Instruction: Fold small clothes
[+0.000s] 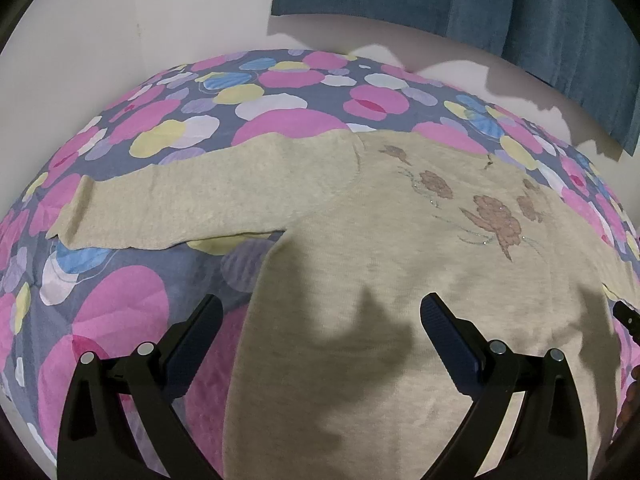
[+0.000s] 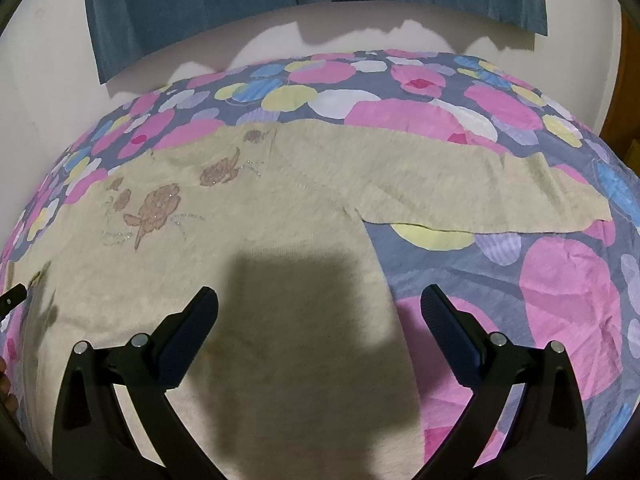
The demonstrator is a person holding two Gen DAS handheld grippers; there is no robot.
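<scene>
One sweater point(image 1: 400, 280) here, just the one garment, and two grippers over it. It's lying flat and face-up on a bedspread point(image 1: 120, 300) covered in pink, yellow, blue and lilac blobs on a grey-blue ground. Both sleeves are stretched straight out sideways: the left sleeve point(image 1: 200, 200) shows in the left wrist view, the right sleeve point(image 2: 460, 184) in the right one.

The left gripper point(image 1: 320, 320) hangs above the sweater's lower left side with its fingers spread wide, holding nothing; one finger is over the bedspread, the other over the knit. The right gripper point(image 2: 320, 312) is the mirror of that on the right side, also spread wide and empty. Each one throws a dark shadow onto the fabric.

Behind the bed there's a pale wall point(image 1: 160, 20) with a teal curtain point(image 2: 280, 0) hanging down. Nothing lies on top of the sweater.

The sweater itself is a beige knit with brownish-pink flower embroidery point(image 1: 496, 220) across the chest, with little sparkly bits along the stems.
</scene>
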